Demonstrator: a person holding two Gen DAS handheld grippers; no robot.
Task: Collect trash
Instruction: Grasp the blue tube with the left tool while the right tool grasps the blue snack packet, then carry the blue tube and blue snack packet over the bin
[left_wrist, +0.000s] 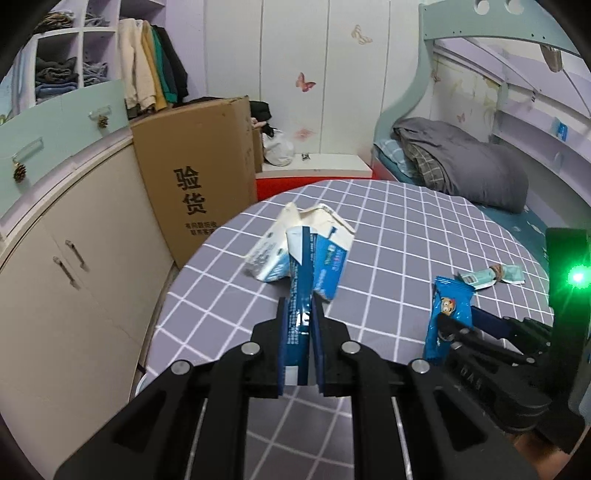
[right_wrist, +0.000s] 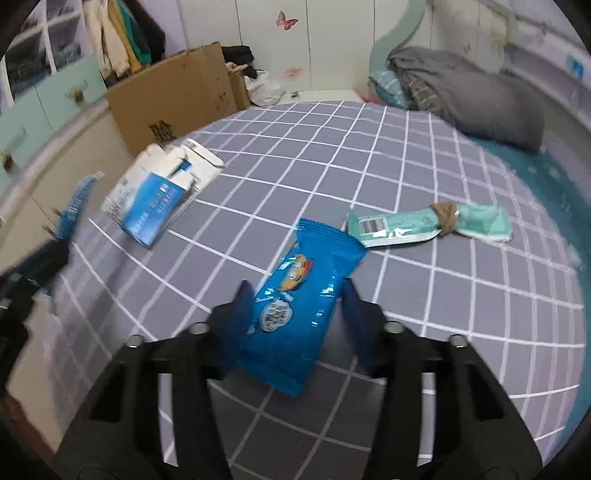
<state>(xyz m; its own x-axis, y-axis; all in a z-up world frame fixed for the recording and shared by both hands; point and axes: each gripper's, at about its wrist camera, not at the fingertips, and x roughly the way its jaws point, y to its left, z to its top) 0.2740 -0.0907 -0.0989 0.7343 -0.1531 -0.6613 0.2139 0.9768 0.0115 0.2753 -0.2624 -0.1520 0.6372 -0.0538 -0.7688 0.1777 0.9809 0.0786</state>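
A: Strip wrapper (left_wrist: 300, 295) is pinched in the left claw (left_wrist: 300, 314), lifted off the bench (left_wrist: 369, 229); carton (left_wrist: 295, 243) behind. Snack pack (right_wrist: 295, 306) sits between the right claw (right_wrist: 295, 306) pads, contact unclear.

B: Risks?

A: Pack could be dropped if gripped loosely. Both claws are angled steeply down.

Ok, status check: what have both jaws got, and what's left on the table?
Left gripper shut on dark blue wrapper. Right gripper around blue snack packet, jaws not clearly pressing. Crushed carton and teal wrapper on the checked tablecloth. Nothing blocking.
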